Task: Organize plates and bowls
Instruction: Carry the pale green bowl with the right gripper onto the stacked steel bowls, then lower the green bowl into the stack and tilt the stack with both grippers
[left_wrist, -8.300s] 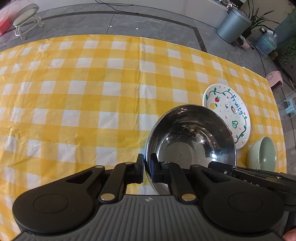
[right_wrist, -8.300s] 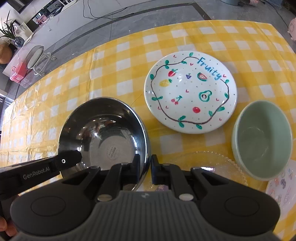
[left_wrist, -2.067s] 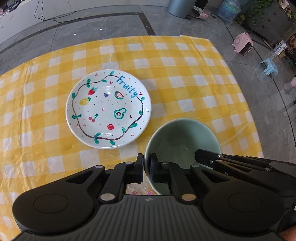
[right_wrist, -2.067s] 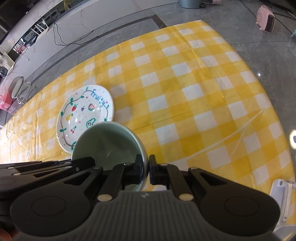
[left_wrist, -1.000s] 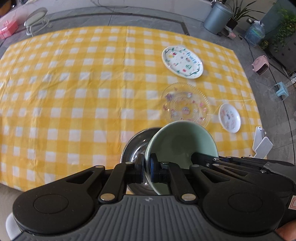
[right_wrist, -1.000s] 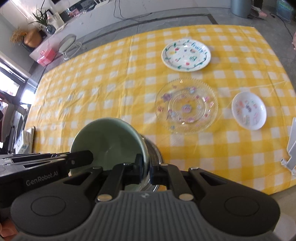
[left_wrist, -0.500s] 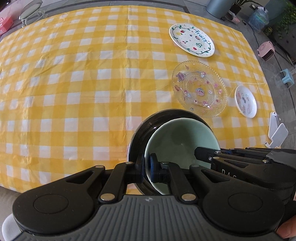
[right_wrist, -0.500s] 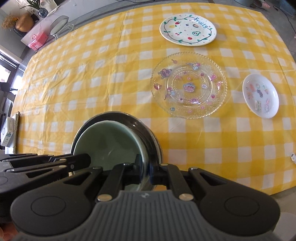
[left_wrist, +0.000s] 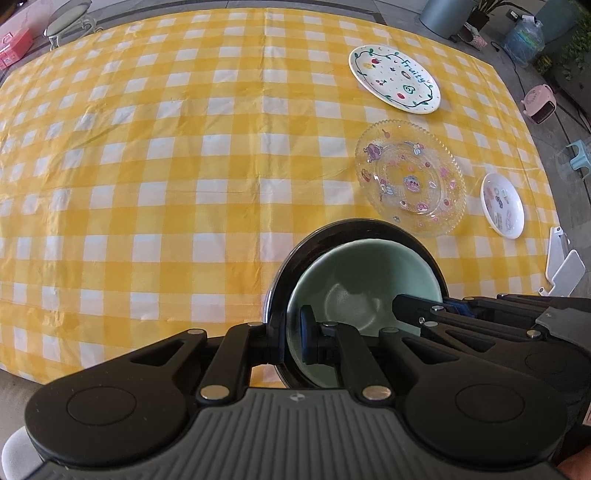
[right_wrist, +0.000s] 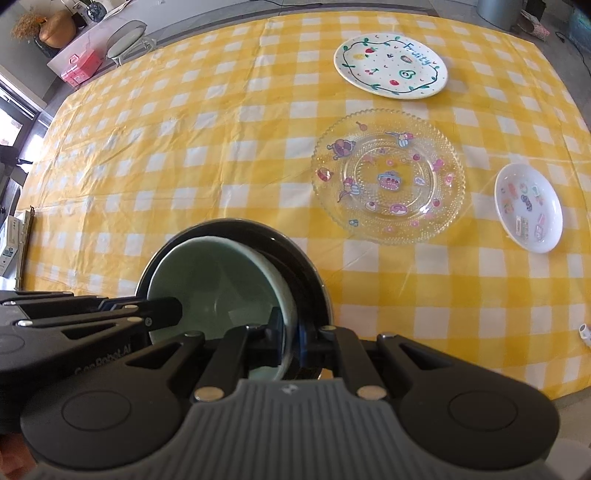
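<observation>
We see a pale green bowl (left_wrist: 364, 280) nested inside a dark steel bowl (left_wrist: 354, 229), directly at the jaws, its rim pinched between both pairs. Ahead of the jaws and to the right lies a clear glass plate (right_wrist: 388, 177) with small cartoon stickers. Beyond it sits a white plate (right_wrist: 390, 66) lettered "Fruity". Further right rests a small white dish (right_wrist: 528, 206), flat on the table.

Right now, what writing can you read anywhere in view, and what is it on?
"Fruity": blue letters on the white fruit plate.
"GenRobot.AI": on the left claw's body in the right view, partly cut off.
Small white plate: sticker marks too small to read.
Glass plate: pictures only, no words.
</observation>
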